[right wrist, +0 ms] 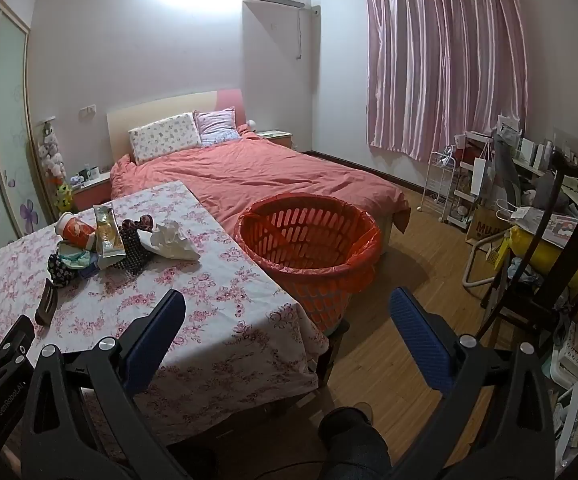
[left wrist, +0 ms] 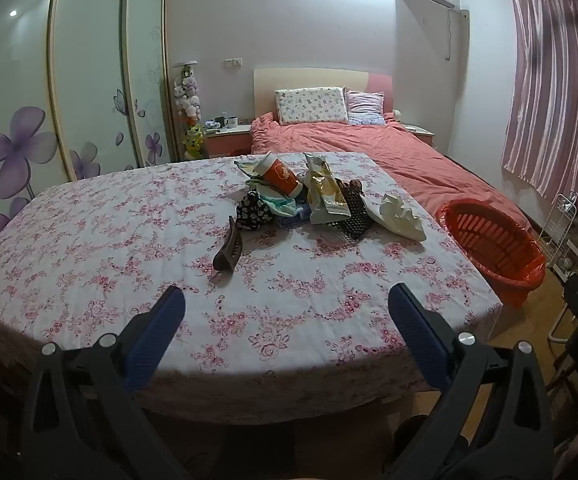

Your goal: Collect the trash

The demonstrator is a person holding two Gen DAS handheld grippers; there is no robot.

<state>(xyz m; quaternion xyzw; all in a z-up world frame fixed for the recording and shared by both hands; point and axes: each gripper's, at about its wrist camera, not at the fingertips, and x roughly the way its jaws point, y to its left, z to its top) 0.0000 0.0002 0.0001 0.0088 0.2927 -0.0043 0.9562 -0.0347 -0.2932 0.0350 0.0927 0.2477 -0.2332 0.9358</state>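
Left wrist view: the left gripper (left wrist: pixel 287 304) hovers over the near part of the counter (left wrist: pixel 89 232), its blue fingers (left wrist: pixel 157 332) spread wide and holding nothing. In the right wrist view the right gripper (right wrist: pixel 287 306) hangs past the counter's near right corner, fingers (right wrist: pixel 417 336) equally wide and bare.

Location of the work items:
- The trash lies in one cluster at the far centre of the counter: an orange paper cup (left wrist: pixel 279 176) on its side, a gold snack wrapper (left wrist: pixel 325 192) leaning over it, a dark dotted wrapper (left wrist: pixel 353 212) just right of that, and a crumpled tissue (left wrist: pixel 403 216) at the right edge of the cluster.
- A dark hair clip (left wrist: pixel 229 248) lies alone, nearer than the cluster and to its left; it is probably not trash.
- The orange basket (right wrist: pixel 309 240), lined with a red bag, stands just beside the counter's right edge.

Recommended procedure, as judged from this layout:
1. Start with the tissue; it is closest to the basket and apart from the stacked items.
2. Approach from above and close the fingers across its bulk.
3. Lift clear before travelling right, so the wrappers are not dragged.
4. Release over the basket's centre.
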